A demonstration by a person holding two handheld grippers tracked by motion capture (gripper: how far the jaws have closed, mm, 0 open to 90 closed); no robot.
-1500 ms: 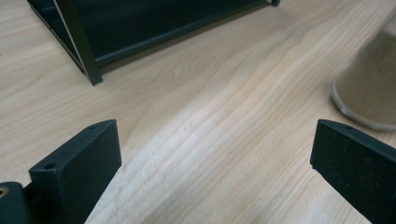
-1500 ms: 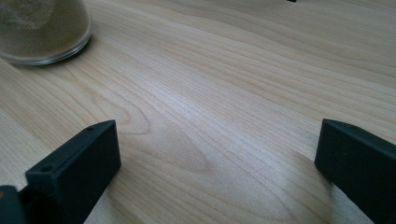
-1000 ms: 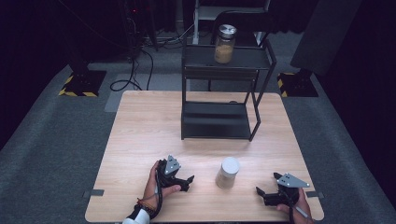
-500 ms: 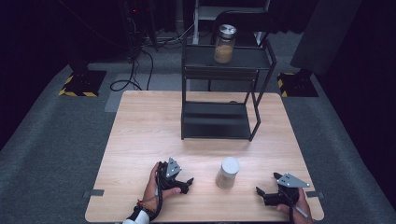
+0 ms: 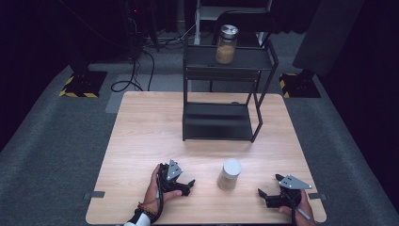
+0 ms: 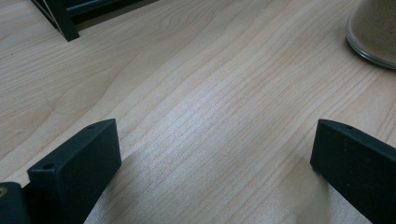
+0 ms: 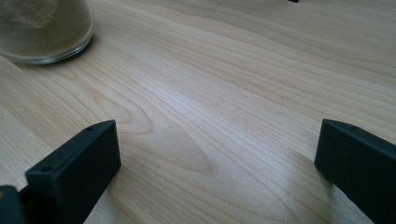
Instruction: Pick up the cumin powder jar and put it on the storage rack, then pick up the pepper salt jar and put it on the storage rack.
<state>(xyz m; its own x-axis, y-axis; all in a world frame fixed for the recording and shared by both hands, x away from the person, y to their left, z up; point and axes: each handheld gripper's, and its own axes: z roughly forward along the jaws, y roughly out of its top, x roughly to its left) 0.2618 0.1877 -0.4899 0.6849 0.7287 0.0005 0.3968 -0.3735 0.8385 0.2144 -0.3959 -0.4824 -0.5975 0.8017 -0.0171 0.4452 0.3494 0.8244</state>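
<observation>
No writing, label or number seems readable on anything here.

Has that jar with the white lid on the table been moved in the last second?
No. The jar stands at the same spot in front of the black rack, between the left gripper and the right gripper.

Jar (image 6: pixel 373 32) cropped by upper right frame edge in left gripper view; lid unseen. Rack (image 6: pixel 70 14) cut off at upper left, only base seen.

Wooden table (image 5: pixel 141 141) bearing black shelf rack (image 5: pixel 221 117) and white-lidded jar (image 5: pixel 229 174); both grippers resting near front edge.
</observation>
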